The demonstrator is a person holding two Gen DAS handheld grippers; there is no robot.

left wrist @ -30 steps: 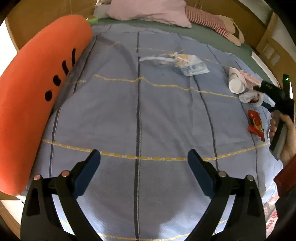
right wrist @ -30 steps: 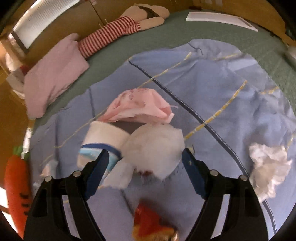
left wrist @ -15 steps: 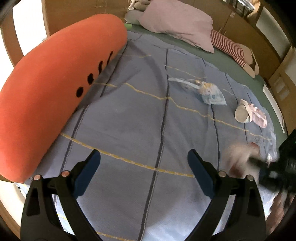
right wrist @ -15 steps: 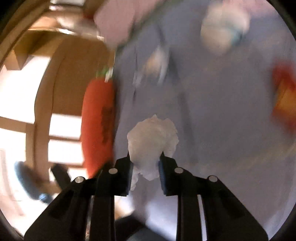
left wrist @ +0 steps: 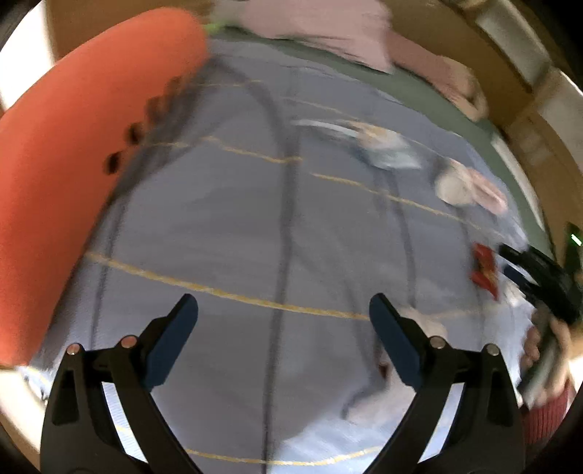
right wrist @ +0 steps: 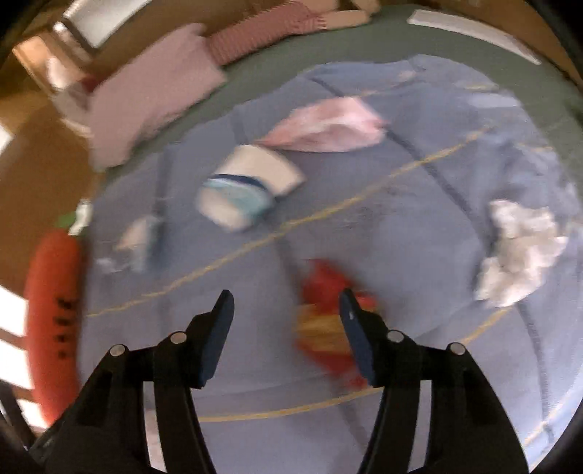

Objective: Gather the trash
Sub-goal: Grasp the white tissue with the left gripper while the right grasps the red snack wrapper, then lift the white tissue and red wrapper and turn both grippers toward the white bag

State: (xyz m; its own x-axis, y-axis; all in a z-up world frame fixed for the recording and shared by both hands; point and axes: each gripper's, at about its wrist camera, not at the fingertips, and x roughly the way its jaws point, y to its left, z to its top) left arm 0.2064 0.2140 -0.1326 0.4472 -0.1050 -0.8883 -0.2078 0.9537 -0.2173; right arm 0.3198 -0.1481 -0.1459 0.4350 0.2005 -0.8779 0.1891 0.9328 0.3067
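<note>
Trash lies on a blue bedspread [right wrist: 419,226]. In the right wrist view a red and yellow wrapper [right wrist: 324,313] sits just ahead of my open, empty right gripper [right wrist: 286,310], by its right finger. A white and blue paper cup [right wrist: 247,191] lies on its side further off, a pink wrapper [right wrist: 328,125] behind it, a crumpled white tissue [right wrist: 517,251] at the right, and a clear plastic bag [right wrist: 138,240] at the left. My left gripper [left wrist: 284,317] is open and empty over bare bedspread; a white tissue [left wrist: 422,321] lies by its right finger. The right gripper [left wrist: 535,273] shows at the right edge there.
A long orange carrot plush [left wrist: 73,175] lies along the bed's left side, also in the right wrist view [right wrist: 54,310]. A pink pillow [right wrist: 145,98] and a striped doll [right wrist: 262,27] lie at the head, on a green sheet [right wrist: 364,47]. Wooden walls surround the bed.
My right gripper held a crumpled white tissue half a second ago; now it is open and empty and has swung back over the red wrapper. The left view has shifted slightly.
</note>
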